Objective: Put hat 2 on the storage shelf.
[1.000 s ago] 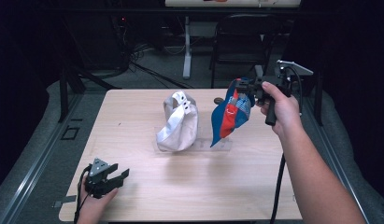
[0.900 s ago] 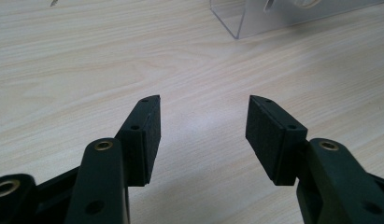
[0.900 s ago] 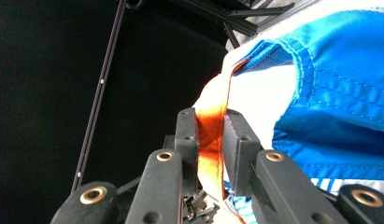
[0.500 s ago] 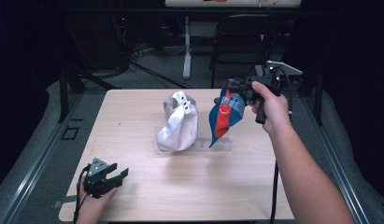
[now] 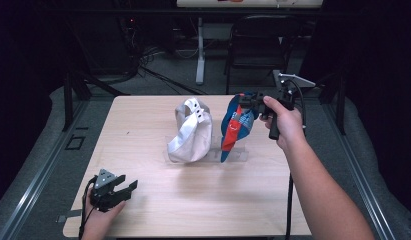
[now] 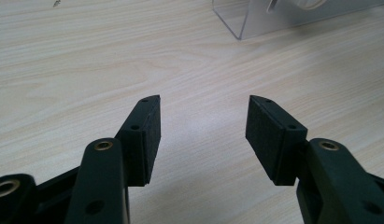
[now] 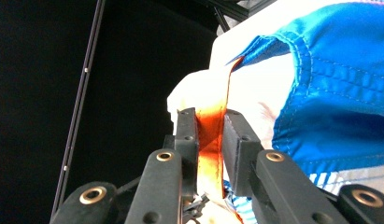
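Observation:
A blue cap [image 5: 235,125] with red and white panels hangs over the right part of a clear stand [image 5: 238,156] at the table's middle. My right gripper [image 5: 248,102] is shut on the cap's top edge. In the right gripper view the pads [image 7: 187,135] pinch an orange strap [image 7: 210,135] of the blue cap [image 7: 339,93]. A white cap [image 5: 190,131] sits on the left part of the stand. My left gripper [image 5: 128,189] rests near the front left corner, open with nothing between its jaws [image 6: 203,126]. A corner of the stand [image 6: 255,18] shows beyond it.
The wooden table [image 5: 143,115] has bare room to the left and in front of the stand. Behind the table stand a dark chair [image 5: 258,45] and a white post [image 5: 199,50], with cables on the floor. Metal rails run along both sides.
My right gripper has carried the blue cap left and slightly down, closer to the white cap on the stand. The left gripper has not moved.

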Demonstrator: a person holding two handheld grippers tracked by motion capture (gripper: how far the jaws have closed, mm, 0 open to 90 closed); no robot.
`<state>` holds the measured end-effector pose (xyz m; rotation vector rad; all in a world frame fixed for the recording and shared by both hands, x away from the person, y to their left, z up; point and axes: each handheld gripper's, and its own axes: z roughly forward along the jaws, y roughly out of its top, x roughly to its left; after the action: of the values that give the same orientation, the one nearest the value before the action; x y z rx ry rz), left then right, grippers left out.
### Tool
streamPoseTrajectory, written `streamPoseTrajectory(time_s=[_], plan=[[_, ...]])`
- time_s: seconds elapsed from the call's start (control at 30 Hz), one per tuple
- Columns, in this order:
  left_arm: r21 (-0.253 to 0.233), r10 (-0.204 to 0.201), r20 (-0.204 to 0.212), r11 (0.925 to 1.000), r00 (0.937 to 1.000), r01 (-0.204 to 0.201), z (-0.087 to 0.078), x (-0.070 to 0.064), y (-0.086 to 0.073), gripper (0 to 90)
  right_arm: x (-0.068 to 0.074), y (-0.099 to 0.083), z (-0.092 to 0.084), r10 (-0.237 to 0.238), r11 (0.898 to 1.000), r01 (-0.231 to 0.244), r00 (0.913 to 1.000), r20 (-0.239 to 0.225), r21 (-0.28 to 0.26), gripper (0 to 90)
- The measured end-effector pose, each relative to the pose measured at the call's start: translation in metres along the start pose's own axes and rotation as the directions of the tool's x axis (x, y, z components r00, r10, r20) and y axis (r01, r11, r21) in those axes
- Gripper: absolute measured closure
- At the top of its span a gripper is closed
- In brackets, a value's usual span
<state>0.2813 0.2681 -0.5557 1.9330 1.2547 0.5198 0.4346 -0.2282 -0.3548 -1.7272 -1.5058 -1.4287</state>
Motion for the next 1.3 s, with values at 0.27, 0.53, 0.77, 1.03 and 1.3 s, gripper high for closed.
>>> streamPoseTrajectory(time_s=[0.27, 0.53, 0.77, 1.03, 1.3], plan=[[-0.013, -0.001, -0.001, 0.9999, 1.0, 0.001, 0.001, -0.001, 0.0, 46.4, -0.011, -0.005, 0.003, 0.006, 1.0, -0.006, 0.9998, 0.017, 0.005, 77.3], [-0.002, 0.005, 0.005, 1.0, 1.0, -0.005, 0.001, -0.002, 0.001, 46.4, -0.017, -0.009, 0.0, 0.003, 1.0, -0.003, 0.9989, 0.046, -0.003, 77.1], [-0.011, 0.003, 0.005, 0.9999, 1.0, -0.003, 0.003, -0.002, 0.002, 46.4, -0.027, -0.013, -0.004, 0.006, 1.0, -0.005, 0.9976, 0.069, -0.008, 76.9], [-0.011, 0.01, 0.014, 0.9999, 0.9999, -0.01, 0.007, -0.004, 0.005, 46.4, -0.04, -0.019, -0.011, 0.025, 1.0, -0.023, 0.9953, 0.094, -0.021, 76.7], [-0.012, 0.02, 0.029, 0.9997, 0.9994, -0.019, 0.013, -0.007, 0.009, 46.4, -0.055, -0.027, -0.018, 0.038, 0.999, -0.035, 0.9919, 0.121, -0.026, 75.8]])
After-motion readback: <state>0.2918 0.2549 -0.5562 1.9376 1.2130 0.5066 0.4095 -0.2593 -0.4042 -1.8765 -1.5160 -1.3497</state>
